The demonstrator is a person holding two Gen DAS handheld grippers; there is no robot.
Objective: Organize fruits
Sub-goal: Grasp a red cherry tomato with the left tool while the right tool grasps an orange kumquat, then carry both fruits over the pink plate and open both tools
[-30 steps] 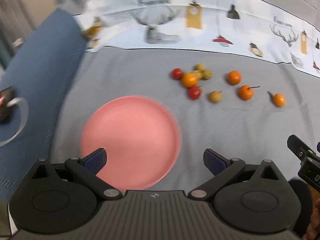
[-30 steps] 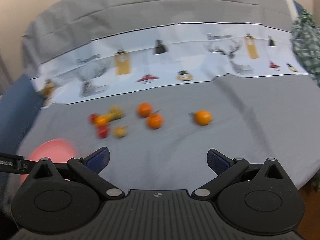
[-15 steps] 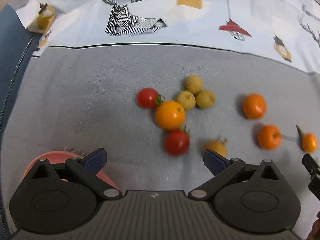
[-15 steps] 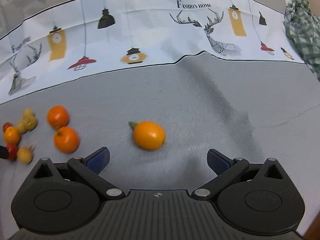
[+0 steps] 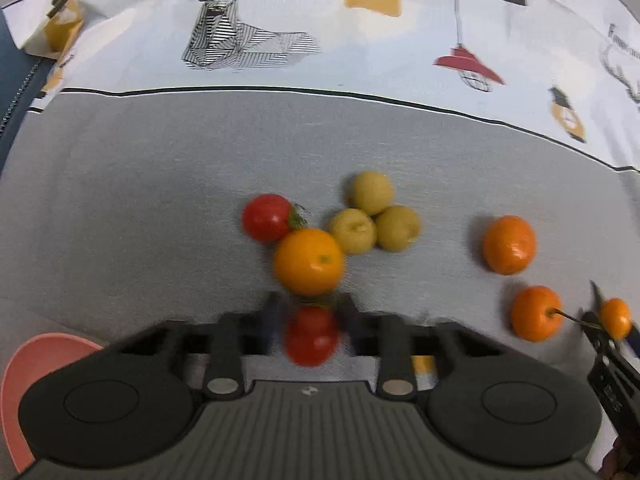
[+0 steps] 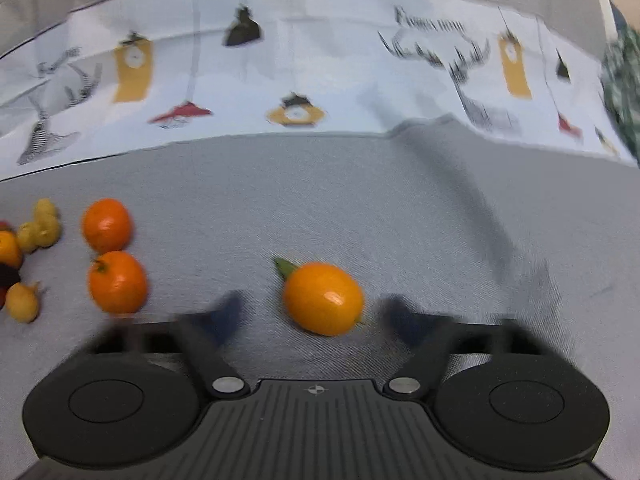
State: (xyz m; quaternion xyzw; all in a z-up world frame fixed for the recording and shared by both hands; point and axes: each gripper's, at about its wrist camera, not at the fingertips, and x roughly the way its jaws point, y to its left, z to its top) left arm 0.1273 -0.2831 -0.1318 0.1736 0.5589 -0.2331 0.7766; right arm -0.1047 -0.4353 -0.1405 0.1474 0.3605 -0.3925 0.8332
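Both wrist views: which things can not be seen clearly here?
- Pink round plate, left wrist view: cut off by the edge and the gripper body.
- Small yellow fruit, left wrist view: mostly behind the left gripper.
- Right gripper fingers, right wrist view: blurred while closing.

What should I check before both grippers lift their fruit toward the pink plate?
1. The red tomato is between the closing jaws of the left gripper, pads at its sides: ok.
2. Left grip is firm: cannot tell, blurred.
3. The big orange is clear of the left fingertips: not ok, it sits right at them.
4. The leafy orange fruit is centred between the closing jaws of the right gripper: ok.
5. Right pads press the fruit: not ok, gaps show on both sides.
6. The pink plate is in view: ok, lower left edge.
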